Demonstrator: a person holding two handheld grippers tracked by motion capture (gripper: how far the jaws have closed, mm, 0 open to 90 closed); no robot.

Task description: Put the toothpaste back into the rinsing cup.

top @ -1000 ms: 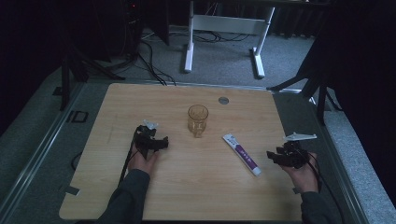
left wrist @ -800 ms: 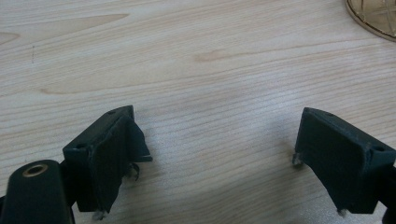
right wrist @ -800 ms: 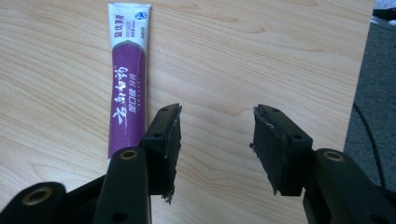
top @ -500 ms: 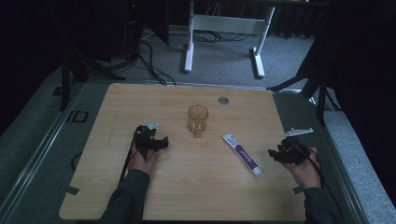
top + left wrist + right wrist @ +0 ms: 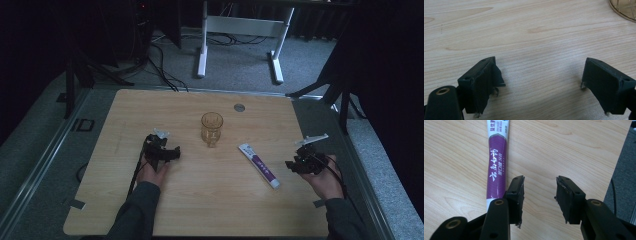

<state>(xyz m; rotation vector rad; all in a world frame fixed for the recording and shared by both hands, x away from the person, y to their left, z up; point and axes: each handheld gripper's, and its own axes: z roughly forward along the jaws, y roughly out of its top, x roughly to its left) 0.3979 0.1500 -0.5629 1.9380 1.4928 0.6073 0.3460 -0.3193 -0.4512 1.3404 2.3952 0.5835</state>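
While the person's forearms rest at the near edge of the wooden table, each hand holds a black gripper low over the boards. Toward the table's right edge sits the right gripper, with a purple-and-white toothpaste tube lying flat just beside it, running slantwise between that gripper and the middle of the table. Seen along the right gripper itself, its jaws have just been closing and now stand partly apart, with bare wood between them and nothing gripped; the toothpaste tube lies just outside the jaw on that view's left, its purple band running away toward the top of the view, and I cannot tell whether that jaw touches it. Over on the left side of the table, the left gripper rests in the other hand, well apart from the tube. Its own view shows the left gripper with jaws spread wide and only wood grain between them, holding nothing. An amber glass goblet stands upright near the middle of the table, between the two hands and a little beyond them; its rim peeps into the top corner of the left gripper view. A small round grey disc lies farther back on the table, past the goblet.
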